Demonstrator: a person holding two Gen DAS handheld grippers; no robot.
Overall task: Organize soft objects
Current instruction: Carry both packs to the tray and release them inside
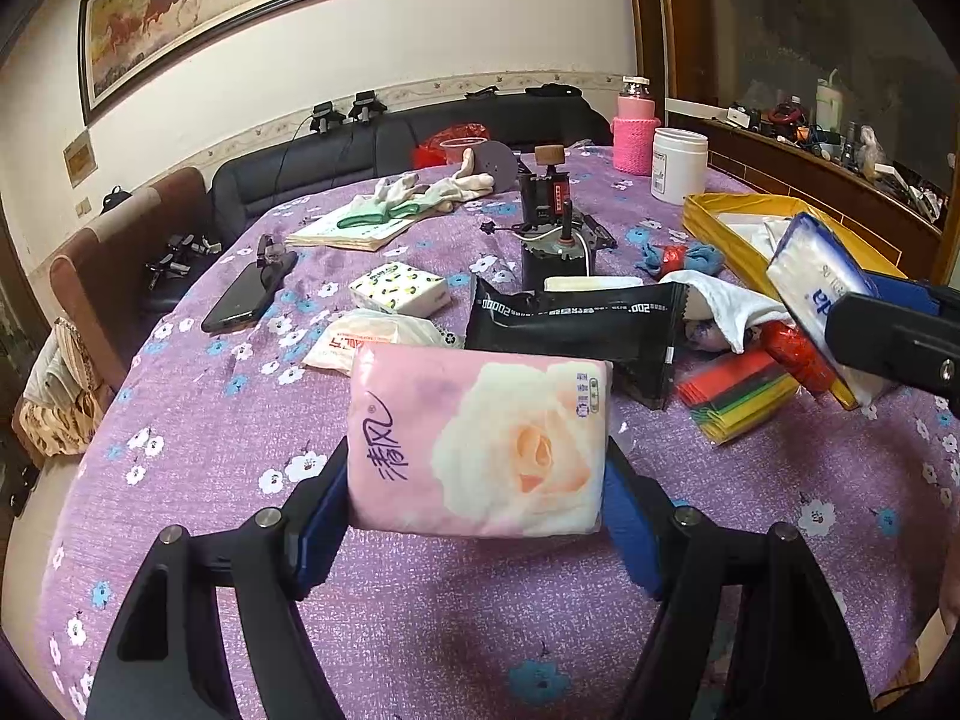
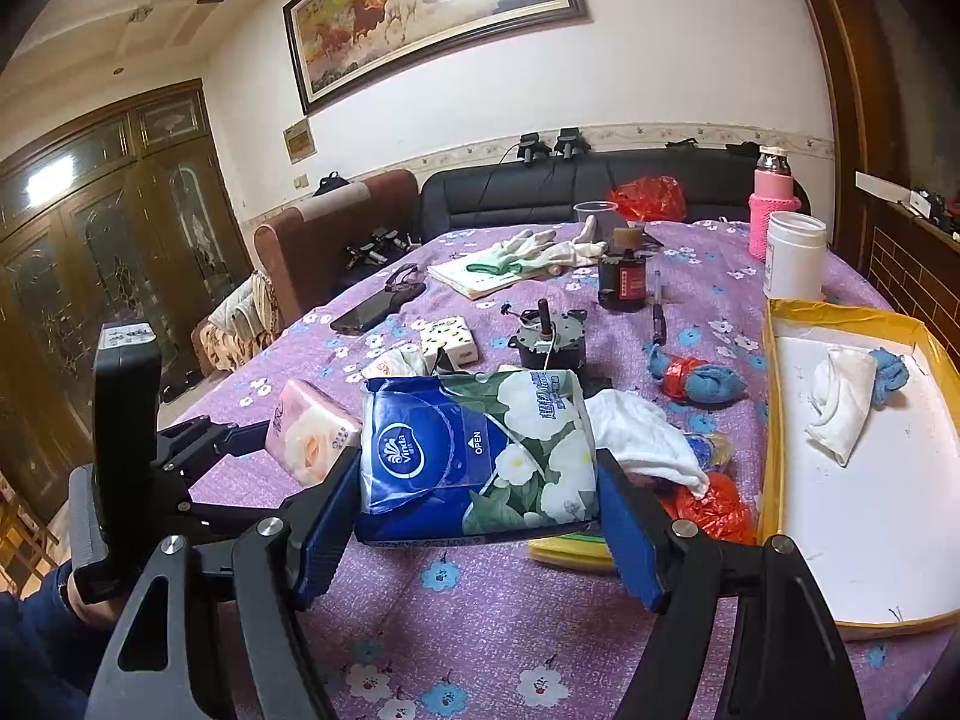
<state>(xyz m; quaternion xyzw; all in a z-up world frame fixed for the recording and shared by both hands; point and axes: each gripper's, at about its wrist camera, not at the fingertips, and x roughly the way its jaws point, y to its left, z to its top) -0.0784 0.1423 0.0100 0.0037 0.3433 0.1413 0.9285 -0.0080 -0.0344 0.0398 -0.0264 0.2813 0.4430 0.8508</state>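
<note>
My left gripper (image 1: pixel 477 474) is shut on a pink rose-print tissue pack (image 1: pixel 480 441) held above the purple floral tablecloth (image 1: pixel 210 456); the pack also shows in the right wrist view (image 2: pixel 312 432). My right gripper (image 2: pixel 480 516) is shut on a blue Vinda tissue pack (image 2: pixel 480 456), also visible at the right of the left wrist view (image 1: pixel 822 282). A yellow-rimmed box (image 2: pixel 774 396) with a white inside lies to the right and holds a white cloth (image 2: pixel 843 399) and a blue cloth (image 2: pixel 891 372).
On the table lie a black wipes pack (image 1: pixel 576 318), small tissue packs (image 1: pixel 399 291), a white towel (image 2: pixel 645 435), blue cloths with red bags (image 2: pixel 699 381), coloured sheets (image 1: pixel 738 396), a motor (image 2: pixel 546 342), a phone (image 1: pixel 240 300), gloves (image 2: pixel 528 246), a white jar (image 2: pixel 795 261) and a pink bottle (image 2: pixel 771 204).
</note>
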